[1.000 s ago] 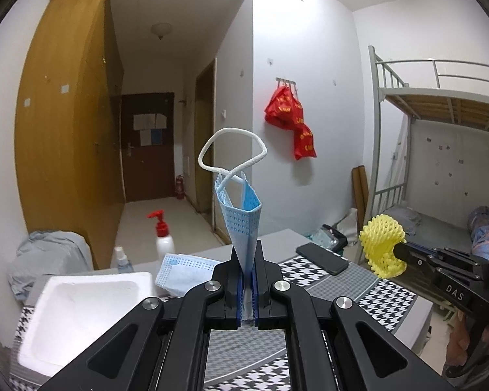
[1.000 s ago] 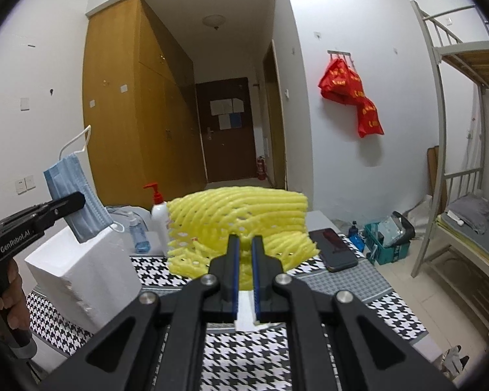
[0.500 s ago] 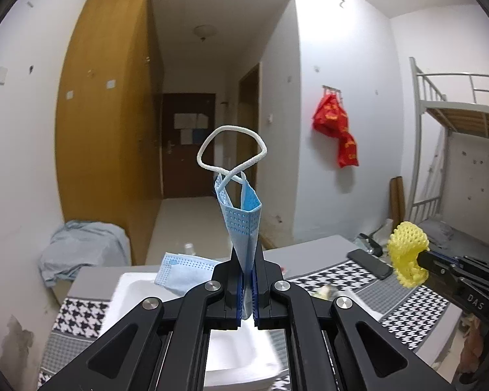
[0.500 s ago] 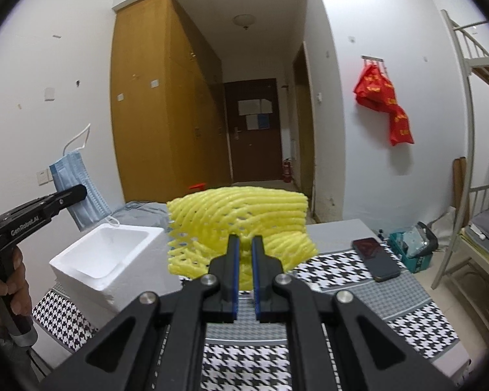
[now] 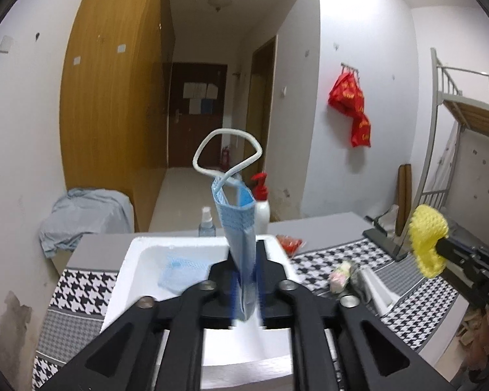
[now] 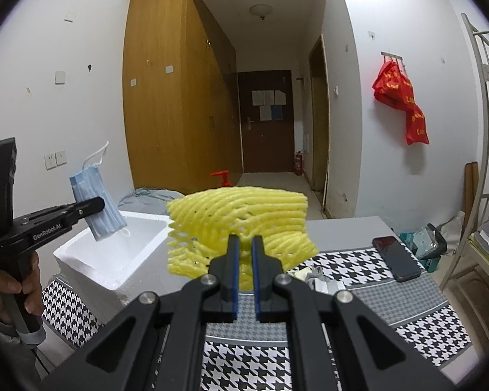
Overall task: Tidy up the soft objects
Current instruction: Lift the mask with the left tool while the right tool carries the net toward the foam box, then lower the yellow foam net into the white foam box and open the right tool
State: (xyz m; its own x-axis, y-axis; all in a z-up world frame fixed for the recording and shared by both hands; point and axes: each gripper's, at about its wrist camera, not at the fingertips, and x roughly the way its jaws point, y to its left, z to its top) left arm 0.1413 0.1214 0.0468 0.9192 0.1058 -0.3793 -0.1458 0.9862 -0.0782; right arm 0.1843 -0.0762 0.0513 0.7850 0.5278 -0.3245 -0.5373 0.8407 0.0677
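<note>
My left gripper [image 5: 247, 254] is shut on a folded blue face mask [image 5: 238, 224] with a white ear loop, held above the white foam box [image 5: 137, 254]. A second blue mask [image 5: 179, 268] lies inside the box. In the right wrist view the left gripper [image 6: 94, 203] holds the mask [image 6: 94, 202] over the box [image 6: 114, 260]. My right gripper [image 6: 243, 244] is shut on a yellow foam net sleeve [image 6: 241, 224], held above the table to the right of the box; it also shows in the left wrist view [image 5: 427, 241].
The table has a houndstooth cloth [image 6: 342, 270]. A black phone [image 6: 396, 257] lies at the right. Small wrapped items [image 5: 342, 275] lie beside the box. A red-pump bottle [image 5: 262, 208] and a small spray bottle [image 5: 207, 224] stand behind it.
My left gripper moved over the foam box with the mask, and the box now lies right below it. The right gripper has kept its hold on the yellow sleeve and shifted slightly.
</note>
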